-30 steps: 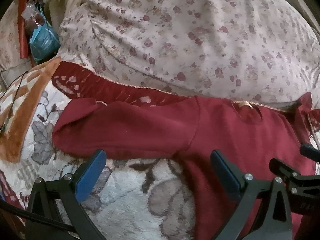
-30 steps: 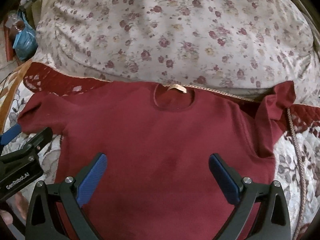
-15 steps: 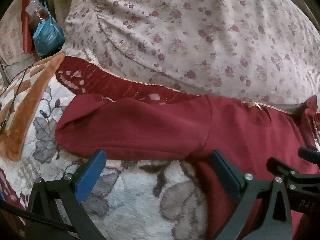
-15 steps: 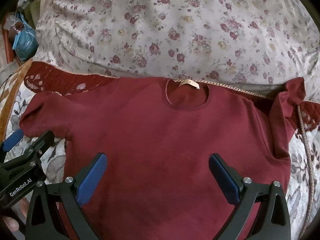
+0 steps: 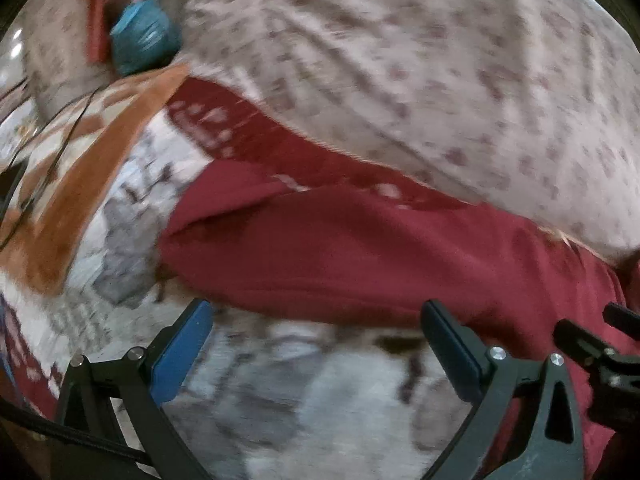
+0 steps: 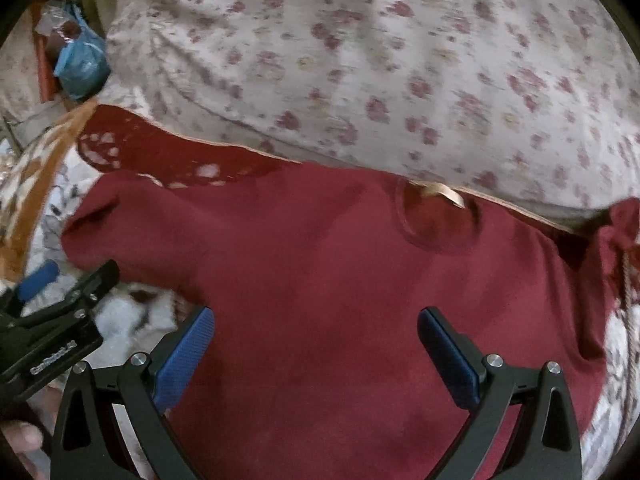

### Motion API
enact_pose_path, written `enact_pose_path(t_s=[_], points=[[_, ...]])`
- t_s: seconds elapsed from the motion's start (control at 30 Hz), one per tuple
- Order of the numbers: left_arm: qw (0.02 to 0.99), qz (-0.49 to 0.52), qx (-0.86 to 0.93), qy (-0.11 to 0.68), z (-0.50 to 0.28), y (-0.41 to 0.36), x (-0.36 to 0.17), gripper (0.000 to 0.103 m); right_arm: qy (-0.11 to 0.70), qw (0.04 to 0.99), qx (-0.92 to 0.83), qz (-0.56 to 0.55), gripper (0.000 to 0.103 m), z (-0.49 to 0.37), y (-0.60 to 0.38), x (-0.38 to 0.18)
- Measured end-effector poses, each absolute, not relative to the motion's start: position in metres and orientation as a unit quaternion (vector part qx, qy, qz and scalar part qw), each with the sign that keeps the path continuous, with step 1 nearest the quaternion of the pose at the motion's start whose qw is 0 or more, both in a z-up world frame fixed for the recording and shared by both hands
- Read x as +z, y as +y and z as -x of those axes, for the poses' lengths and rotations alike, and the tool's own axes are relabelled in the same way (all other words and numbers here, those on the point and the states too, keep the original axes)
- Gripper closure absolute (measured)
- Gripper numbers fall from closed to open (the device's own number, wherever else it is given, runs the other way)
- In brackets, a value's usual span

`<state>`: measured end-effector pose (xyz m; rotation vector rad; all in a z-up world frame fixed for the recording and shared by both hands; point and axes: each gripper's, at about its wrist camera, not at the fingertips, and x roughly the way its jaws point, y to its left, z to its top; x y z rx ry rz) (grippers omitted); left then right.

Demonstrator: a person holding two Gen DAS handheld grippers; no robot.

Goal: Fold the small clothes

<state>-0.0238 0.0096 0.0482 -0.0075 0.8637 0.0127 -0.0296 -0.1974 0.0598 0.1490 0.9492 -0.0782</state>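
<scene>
A small dark red long-sleeved top (image 6: 340, 280) lies spread flat on the bed, neck hole with a tan label (image 6: 444, 196) toward the far side. Its left sleeve (image 5: 320, 252) stretches out to the left; the right sleeve (image 6: 620, 232) is bunched up at the right. My left gripper (image 5: 316, 340) is open and empty, just before the lower edge of the left sleeve. My right gripper (image 6: 316, 340) is open and empty above the top's body. The left gripper also shows at the left of the right wrist view (image 6: 64, 292).
A big floral-print quilt (image 6: 400, 60) bulges behind the top. The top lies on a plush floral blanket (image 5: 320, 400) with a dark red lace-edged border (image 6: 160, 152) and an orange band (image 5: 100, 184). A blue plastic bag (image 6: 80, 64) and clutter sit at the far left.
Both grippers have swung to the left, so the top and bedding have slid right in both views. The left wrist view is now blurred by motion. Both grippers stay open.
</scene>
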Motion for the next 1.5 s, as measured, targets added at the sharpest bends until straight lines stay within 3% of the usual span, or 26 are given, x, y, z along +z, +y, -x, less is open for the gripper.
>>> enact_pose_path(t_s=[0.27, 0.43, 0.7, 0.8, 1.17, 1.2, 1.27, 1.3, 1.33, 1.5], points=[[0.881, 0.085, 0.119, 0.450, 0.007, 0.080, 0.038, 0.000, 0.460, 0.882, 0.068, -0.077, 0.017, -0.025, -0.144, 0.063], [0.871, 0.092, 0.161, 0.456, 0.006, 0.096, 0.035, 0.000, 0.478, 0.858, 0.138, -0.126, 0.036, -0.069, -0.110, 0.055], [0.858, 0.094, 0.177, 0.473, 0.000, 0.106, 0.029, 0.000, 0.499, 0.814, 0.224, -0.194, 0.036, -0.125, -0.058, 0.049], [0.856, 0.094, 0.179, 0.476, -0.001, 0.107, 0.028, 0.000, 0.511, 0.797, 0.250, -0.204, 0.043, -0.146, -0.038, 0.042], [0.851, 0.094, 0.188, 0.481, -0.006, 0.111, 0.024, 0.000, 0.546, 0.747, 0.279, -0.258, 0.047, -0.195, -0.007, -0.001], [0.849, 0.088, 0.196, 0.482, -0.006, 0.111, 0.024, 0.000, 0.549, 0.747, 0.278, -0.253, 0.050, -0.196, -0.003, -0.003], [0.848, 0.094, 0.194, 0.485, -0.008, 0.113, 0.022, 0.000, 0.548, 0.752, 0.275, -0.242, 0.067, -0.199, 0.003, -0.006], [0.848, 0.096, 0.193, 0.485, -0.008, 0.114, 0.022, 0.000, 0.547, 0.754, 0.273, -0.240, 0.083, -0.200, 0.004, -0.006], [0.848, 0.097, 0.193, 0.484, -0.008, 0.114, 0.022, 0.000, 0.543, 0.758, 0.268, -0.243, 0.090, -0.199, 0.003, -0.005], [0.852, 0.085, 0.193, 0.479, -0.012, 0.109, 0.022, 0.000, 0.495, 0.789, 0.251, -0.263, 0.094, -0.182, -0.026, 0.026]])
